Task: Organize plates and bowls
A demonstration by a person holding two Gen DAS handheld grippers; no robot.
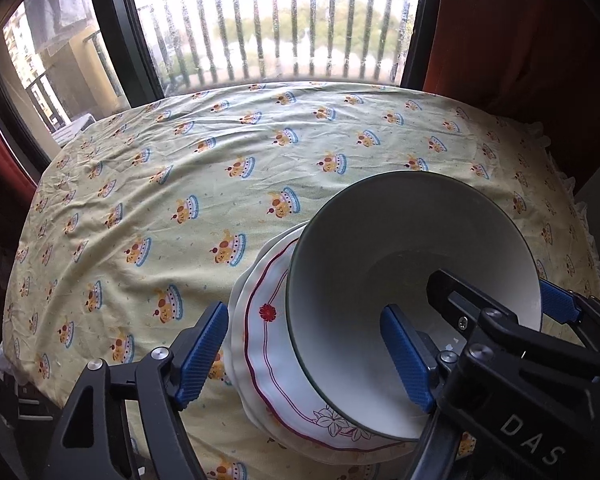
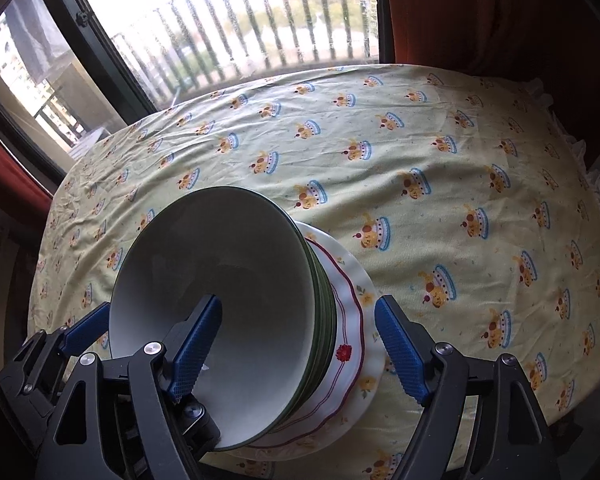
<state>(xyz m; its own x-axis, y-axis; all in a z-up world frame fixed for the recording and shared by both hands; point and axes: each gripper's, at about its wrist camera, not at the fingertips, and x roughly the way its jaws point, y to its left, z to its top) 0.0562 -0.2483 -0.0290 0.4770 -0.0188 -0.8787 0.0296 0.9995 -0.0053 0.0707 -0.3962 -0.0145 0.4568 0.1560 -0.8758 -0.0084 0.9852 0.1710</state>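
A stack of green-rimmed white bowls [image 1: 380,248] sits on white plates with a dark red line and flower print [image 1: 268,344] near the table's front edge. It also shows in the right wrist view, bowls [image 2: 236,256] on plates [image 2: 352,320]. My left gripper [image 1: 304,354] is open, one finger left of the plates, the other inside the top bowl. My right gripper [image 2: 300,352] is open too, its left finger inside the top bowl, its right finger beside the plates. Each gripper shows in the other's view.
The table wears a pale yellow cloth with a cartoon print [image 1: 220,168], also seen in the right wrist view [image 2: 440,160]. A window with railings [image 1: 276,20] is behind it. Red curtains [image 1: 512,32] hang at the sides.
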